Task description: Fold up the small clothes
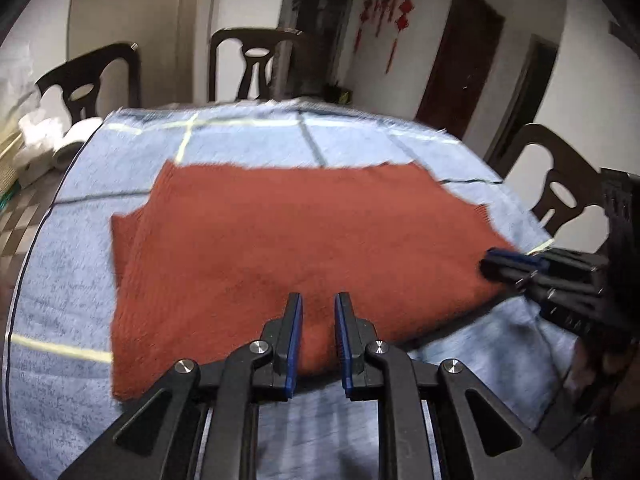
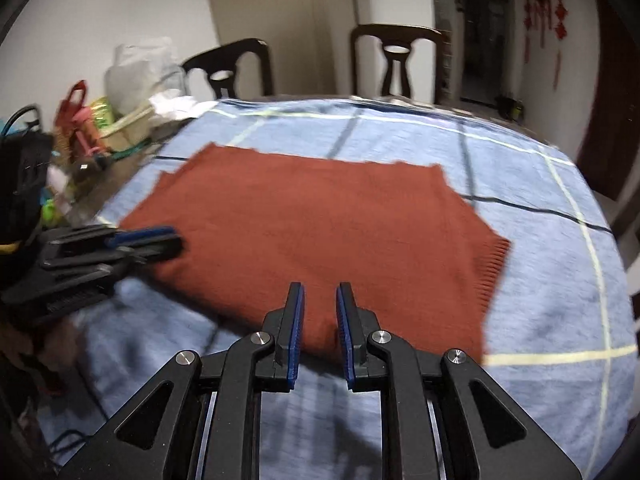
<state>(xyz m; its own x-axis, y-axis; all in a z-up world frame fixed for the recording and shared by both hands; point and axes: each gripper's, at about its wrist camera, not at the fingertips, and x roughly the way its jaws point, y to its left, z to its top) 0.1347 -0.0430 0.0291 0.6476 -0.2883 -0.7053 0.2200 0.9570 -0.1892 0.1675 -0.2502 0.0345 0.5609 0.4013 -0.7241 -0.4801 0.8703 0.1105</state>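
A rust-red knitted garment [image 1: 280, 240] lies flat and folded on the blue checked cloth; it also shows in the right wrist view [image 2: 320, 232]. My left gripper [image 1: 318, 300] is open, its blue-padded fingers over the garment's near edge, with nothing between them. My right gripper [image 2: 320, 290] is open too, over the near edge further right. Each gripper shows in the other's view: the right one [image 1: 516, 266] at the garment's right edge, the left one [image 2: 156, 240] at its left edge. A ribbed hem [image 2: 494, 276] sits at the right.
The blue checked cloth [image 1: 60, 280] covers a round table. Dark wooden chairs [image 1: 256, 60] stand around it. A cluttered side surface with bags and a basket [image 2: 104, 120] is at the left. White rolls [image 1: 52, 148] lie beyond the left table edge.
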